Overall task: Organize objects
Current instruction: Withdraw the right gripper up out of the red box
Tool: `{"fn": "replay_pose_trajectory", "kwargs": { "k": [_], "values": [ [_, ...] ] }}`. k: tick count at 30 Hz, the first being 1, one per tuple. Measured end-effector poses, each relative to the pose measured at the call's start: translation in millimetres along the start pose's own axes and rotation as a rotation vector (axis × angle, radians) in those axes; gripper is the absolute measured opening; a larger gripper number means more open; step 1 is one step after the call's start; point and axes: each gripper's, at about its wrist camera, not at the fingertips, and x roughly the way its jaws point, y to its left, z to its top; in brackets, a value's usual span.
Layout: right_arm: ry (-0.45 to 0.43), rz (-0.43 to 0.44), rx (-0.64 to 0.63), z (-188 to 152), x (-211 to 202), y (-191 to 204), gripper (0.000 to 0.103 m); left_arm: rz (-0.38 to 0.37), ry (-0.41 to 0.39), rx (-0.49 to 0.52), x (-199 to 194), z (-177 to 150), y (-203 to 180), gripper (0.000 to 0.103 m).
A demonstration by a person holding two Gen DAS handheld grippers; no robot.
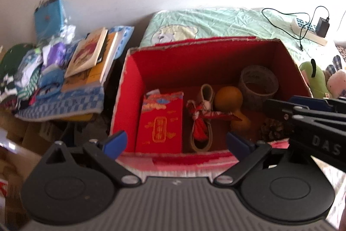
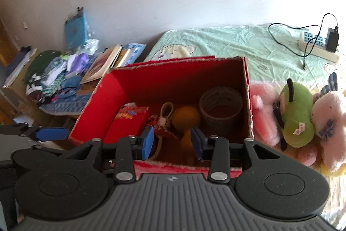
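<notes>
From the left wrist, the left gripper [image 1: 176,141] hangs with its blue pads spread wide and nothing between them, poised over the near rim of the red box [image 1: 127,88]. Inside the box: a red envelope pack [image 1: 161,121] on the left, a tan strap with a red tassel [image 1: 202,118] beside it, an orange gourd [image 1: 230,99], and a roll of tape [image 1: 258,81] at the right back. A pine cone [image 1: 273,129] shows in the near right corner, something the other camera doesn't catch. The right gripper [image 1: 302,114] pokes in from the right edge; its opening can't be judged here. Left of the box, books [image 1: 90,55] lie on a checked blue cloth [image 1: 62,105].

Over to the right wrist: the right gripper [image 2: 173,142] sits over the box's near rim [image 2: 186,166], pads parted and holding nothing. This view alone gives the plush toys in full, a green one [image 2: 298,122] between pink ones [image 2: 263,109], just right of the box on the bed [image 2: 237,42]. A power strip [image 2: 315,47] lies far back.
</notes>
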Motion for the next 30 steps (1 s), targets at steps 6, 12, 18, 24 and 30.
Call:
{"fn": "replay_pose_trajectory", "kwargs": {
  "k": [6,12,18,24,30],
  "values": [
    [0.034,0.052,-0.045,-13.6,-8.7,-5.0,0.041,0.042,0.041,-0.038,-7.1,-19.7,-11.7,0.099],
    [0.089,0.078,-0.044,-28.2,-6.2,-15.7,0.041,0.073,0.115,-0.080,-3.0,-43.3,-24.5,0.099],
    [0.145,0.067,-0.009,-41.2,-0.6,-19.1,0.041,0.086,0.177,-0.108,5.0,-60.8,-34.9,0.099],
    [0.103,0.048,0.037,-30.4,-10.8,-13.9,0.042,0.068,0.211,-0.098,10.0,-62.0,-31.0,0.099],
    [0.033,0.027,0.069,-11.8,-20.3,0.4,0.043,0.056,0.135,-0.058,-4.1,-38.5,-16.9,0.099]
  ]
}}
